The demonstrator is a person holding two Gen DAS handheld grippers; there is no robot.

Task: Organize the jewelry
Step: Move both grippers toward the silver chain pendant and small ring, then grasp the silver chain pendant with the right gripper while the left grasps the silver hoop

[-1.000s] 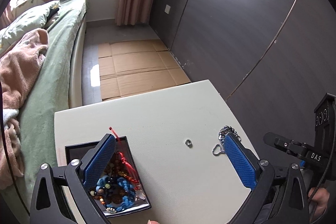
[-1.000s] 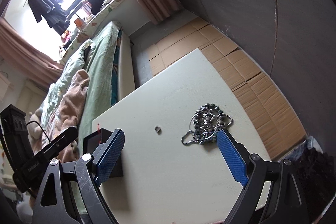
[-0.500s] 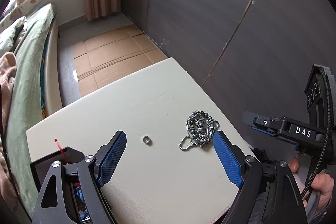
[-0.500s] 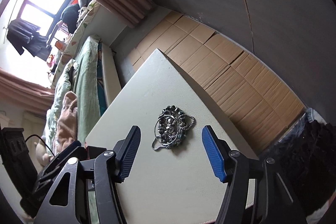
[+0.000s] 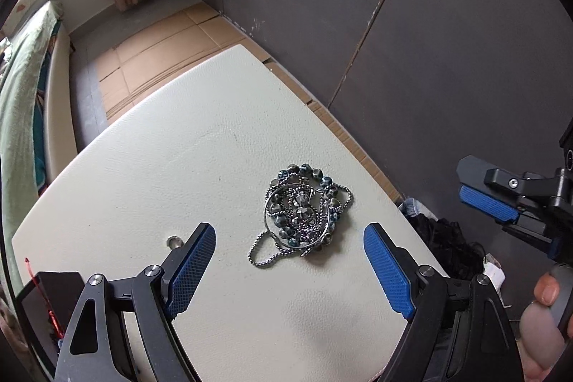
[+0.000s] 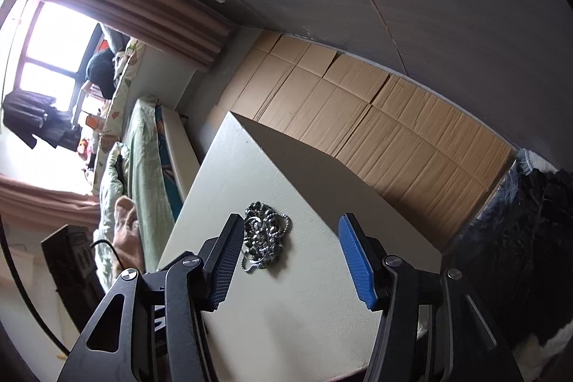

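Your left gripper (image 5: 289, 251) is wide open over the jewelry tangle (image 5: 302, 212); your right gripper (image 6: 290, 260) is closing, pads not yet touching it.

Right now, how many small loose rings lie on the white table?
1: the small ring lies on the table, beside the left gripper's left finger, apart from the jewelry pile. Others may hide in that pile.

Our left gripper (image 5: 289, 251) jaws wide, over cream table (image 5: 179, 160); jewelry tangle (image 5: 302, 212) lies just ahead between pads, untouched. Small ring (image 5: 174, 241) beside left pad. Black box (image 5: 43, 306) at table's near-left corner.
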